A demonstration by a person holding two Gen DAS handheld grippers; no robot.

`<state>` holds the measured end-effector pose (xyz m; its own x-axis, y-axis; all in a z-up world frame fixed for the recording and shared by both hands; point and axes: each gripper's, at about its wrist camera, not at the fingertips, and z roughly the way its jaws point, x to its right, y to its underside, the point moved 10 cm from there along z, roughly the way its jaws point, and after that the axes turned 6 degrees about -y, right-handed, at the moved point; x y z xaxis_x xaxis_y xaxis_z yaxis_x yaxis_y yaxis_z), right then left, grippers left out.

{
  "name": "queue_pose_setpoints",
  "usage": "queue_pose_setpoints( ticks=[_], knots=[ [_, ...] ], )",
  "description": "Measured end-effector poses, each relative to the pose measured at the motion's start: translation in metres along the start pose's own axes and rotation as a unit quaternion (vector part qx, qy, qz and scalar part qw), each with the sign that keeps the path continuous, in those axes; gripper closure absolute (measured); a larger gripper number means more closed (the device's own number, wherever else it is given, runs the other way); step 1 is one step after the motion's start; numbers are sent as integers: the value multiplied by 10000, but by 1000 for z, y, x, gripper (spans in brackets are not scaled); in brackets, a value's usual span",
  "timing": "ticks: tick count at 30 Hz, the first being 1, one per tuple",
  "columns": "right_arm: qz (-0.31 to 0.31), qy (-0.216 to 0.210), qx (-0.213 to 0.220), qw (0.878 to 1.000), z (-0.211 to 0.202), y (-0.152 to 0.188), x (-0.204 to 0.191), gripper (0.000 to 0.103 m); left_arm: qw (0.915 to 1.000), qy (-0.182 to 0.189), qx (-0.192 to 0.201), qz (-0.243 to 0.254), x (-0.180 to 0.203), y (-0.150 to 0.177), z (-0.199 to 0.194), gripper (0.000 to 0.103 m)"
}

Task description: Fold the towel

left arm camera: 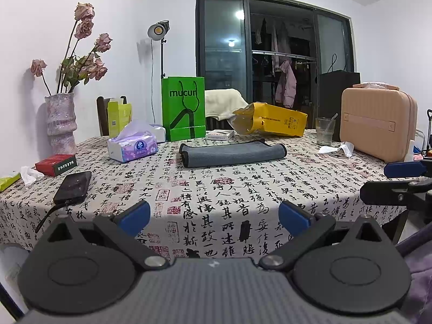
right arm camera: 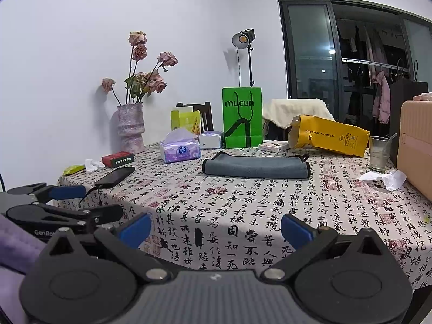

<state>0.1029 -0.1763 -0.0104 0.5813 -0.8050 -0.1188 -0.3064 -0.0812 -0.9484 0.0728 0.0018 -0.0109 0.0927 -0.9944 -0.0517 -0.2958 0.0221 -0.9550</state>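
Note:
A grey towel with black edging lies folded into a long flat strip on the far middle of the table; it also shows in the right wrist view. My left gripper is open and empty, held back at the table's near edge, well short of the towel. My right gripper is open and empty, also at the near edge. Each gripper shows in the other's view: the right one at the right edge, the left one at the left edge.
Around the towel stand a tissue pack, a green paper bag, a yellow bag, a glass, a beige case, a vase of dried roses, a red box and a phone.

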Motion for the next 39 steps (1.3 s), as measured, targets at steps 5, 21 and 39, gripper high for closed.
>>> queue_pose_setpoints(
  ticks=[5,21,39],
  knots=[
    [19,-7,-13,10000,1,1,-1,0,10000,22,-4,15,3,-1,1,0],
    [47,-26,-30,10000,3,2,-2,0,10000,30,20,35,3,-1,-1,0],
    [59,-37,-35,10000,3,2,-1,0,10000,-5,9,38,1,-2,1,0]
  ],
)
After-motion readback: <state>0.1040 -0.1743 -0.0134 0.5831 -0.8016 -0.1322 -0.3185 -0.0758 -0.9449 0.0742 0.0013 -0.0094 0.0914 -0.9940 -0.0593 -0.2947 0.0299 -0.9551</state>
